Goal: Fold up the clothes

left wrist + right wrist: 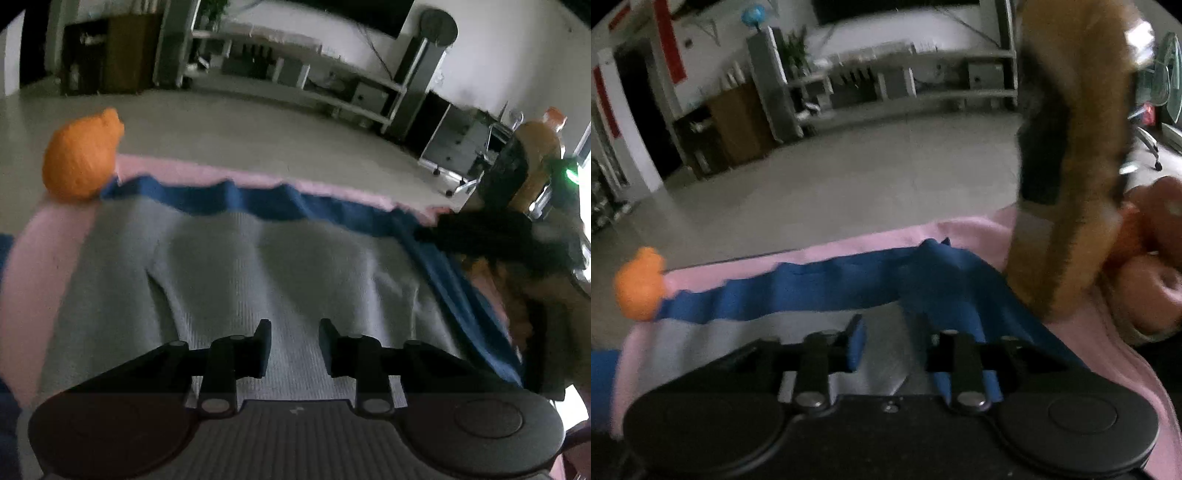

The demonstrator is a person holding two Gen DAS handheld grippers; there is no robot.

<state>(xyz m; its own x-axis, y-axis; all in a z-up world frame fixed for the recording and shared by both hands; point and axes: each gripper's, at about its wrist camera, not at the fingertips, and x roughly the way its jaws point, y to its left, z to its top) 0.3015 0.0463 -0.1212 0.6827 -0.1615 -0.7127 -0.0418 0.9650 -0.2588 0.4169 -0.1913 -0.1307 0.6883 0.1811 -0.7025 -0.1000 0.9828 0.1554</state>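
Grey ribbed knit garment (280, 266) with a blue band (258, 201) lies flat on the pink cloth (33, 258), spreading across the lower centre directly beneath both grippers. Left gripper (294, 347) and right gripper (886, 345) hover parted, holding nothing. Farther up, the blue edge runs left-to-right toward the orange plush lump (81, 158), right gripper nearer it.

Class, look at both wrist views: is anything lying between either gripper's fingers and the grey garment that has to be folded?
Nothing visible does. The left gripper sits open directly over the grey garment with only bare cloth ahead. The right gripper is open at the garment's blue trim. The orange toy sits beyond the far edge, apart from both.
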